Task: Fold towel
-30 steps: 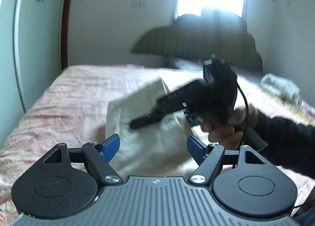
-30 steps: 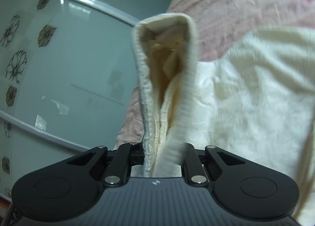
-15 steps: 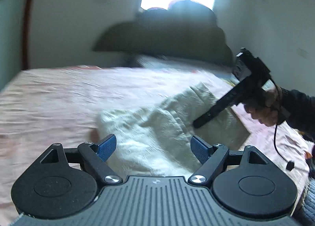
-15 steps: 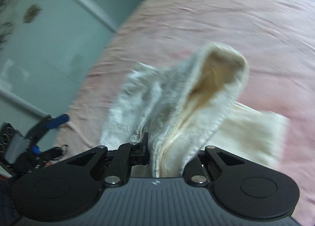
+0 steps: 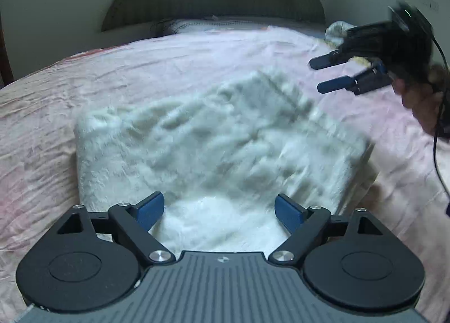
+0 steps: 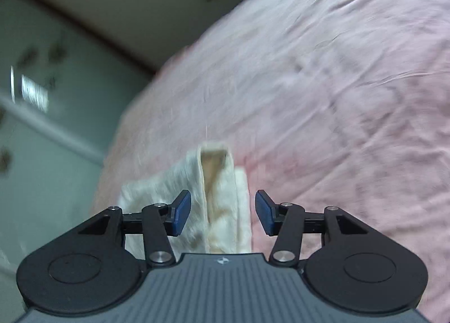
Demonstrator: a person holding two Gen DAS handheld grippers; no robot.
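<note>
Pink bed sheet (image 5: 50, 103) carries the folded cream towel (image 5: 202, 148). Left gripper (image 5: 219, 210) and right gripper (image 6: 223, 212) both have jaws wide apart, gripping nothing.

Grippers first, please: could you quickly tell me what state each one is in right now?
Left gripper: open, holding nothing, above the towel.
Right gripper: open, holding nothing; a towel fold stands loose between its fingers.
</note>
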